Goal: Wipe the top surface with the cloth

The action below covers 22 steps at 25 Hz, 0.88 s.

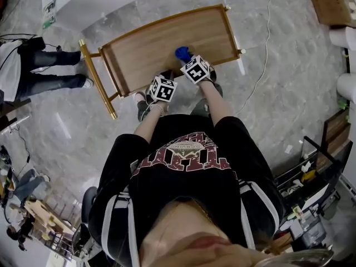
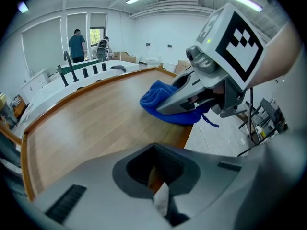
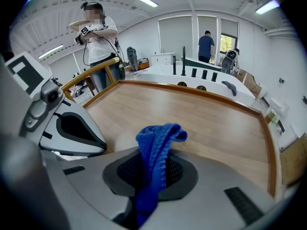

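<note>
My right gripper pinches the blue cloth, low and right of centre on the top surface in the head view. The surface's long axis runs left-right, with bare wood open toward the upper left inside the raised rim. My left gripper, pressed together and empty, sits lower left.

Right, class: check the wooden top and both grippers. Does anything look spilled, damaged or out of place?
Nothing stands out. The wooden top looks bare and unmarked. The right gripper is shut on the bunched blue cloth just above the top; the left gripper is shut and empty.
</note>
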Available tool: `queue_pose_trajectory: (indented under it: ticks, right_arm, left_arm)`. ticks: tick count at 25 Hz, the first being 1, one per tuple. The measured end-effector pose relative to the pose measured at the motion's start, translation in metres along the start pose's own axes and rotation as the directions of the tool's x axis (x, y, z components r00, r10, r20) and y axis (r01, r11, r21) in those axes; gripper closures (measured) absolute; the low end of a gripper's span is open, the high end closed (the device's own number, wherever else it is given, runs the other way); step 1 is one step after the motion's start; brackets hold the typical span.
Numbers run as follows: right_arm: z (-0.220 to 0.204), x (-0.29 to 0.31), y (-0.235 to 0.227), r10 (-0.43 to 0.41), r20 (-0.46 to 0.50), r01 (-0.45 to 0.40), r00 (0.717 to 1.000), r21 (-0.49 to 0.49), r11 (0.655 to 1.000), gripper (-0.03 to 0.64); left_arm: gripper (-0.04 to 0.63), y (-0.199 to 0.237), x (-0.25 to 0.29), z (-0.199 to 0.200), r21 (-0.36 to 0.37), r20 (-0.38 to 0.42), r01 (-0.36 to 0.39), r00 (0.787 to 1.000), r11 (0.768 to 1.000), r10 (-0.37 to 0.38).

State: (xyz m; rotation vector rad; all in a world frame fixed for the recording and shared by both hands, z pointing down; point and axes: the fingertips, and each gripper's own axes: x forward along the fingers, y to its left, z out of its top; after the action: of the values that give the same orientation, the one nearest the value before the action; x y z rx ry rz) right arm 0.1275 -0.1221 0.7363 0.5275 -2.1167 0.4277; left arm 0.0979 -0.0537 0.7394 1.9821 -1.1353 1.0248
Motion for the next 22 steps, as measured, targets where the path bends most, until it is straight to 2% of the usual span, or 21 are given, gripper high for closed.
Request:
queue_pose_trajectory:
  ticks: [7, 12, 16, 20, 22]
  right_arm:
    - [-0.007, -0.005, -0.022, -0.037, 0.008, 0.036, 0.999, 0.046, 0.998, 0.561]
    - [-0.012, -0.013, -0.034, -0.063, 0.013, 0.062, 0.998, 0.061, 0.996, 0.561]
    - [-0.017, -0.017, -0.046, -0.088, 0.013, 0.087, 0.996, 0.080, 0.993, 0.561]
    - [-0.022, -0.022, -0.060, -0.110, 0.011, 0.108, 0.994, 0.101, 0.989, 0.561]
    - [-0.025, -0.025, -0.068, -0.120, 0.011, 0.118, 0.993, 0.108, 0.987, 0.561]
  left_arm:
    - [0.548, 0.001, 0.008, -0.003, 0.064, -0.055, 0.030, 0.998, 0.997, -0.026]
    - [0.548, -0.003, 0.009, -0.003, 0.080, -0.079, 0.055, 0.996, 0.995, -0.049]
    - [0.548, -0.004, 0.009, -0.004, 0.130, -0.130, 0.055, 0.991, 0.990, -0.038]
    - [0.549, -0.016, 0.013, 0.018, 0.147, -0.094, 0.089, 0.993, 0.985, -0.076]
    - [0.548, -0.026, 0.018, 0.032, 0.180, -0.082, 0.108, 0.992, 0.978, -0.095]
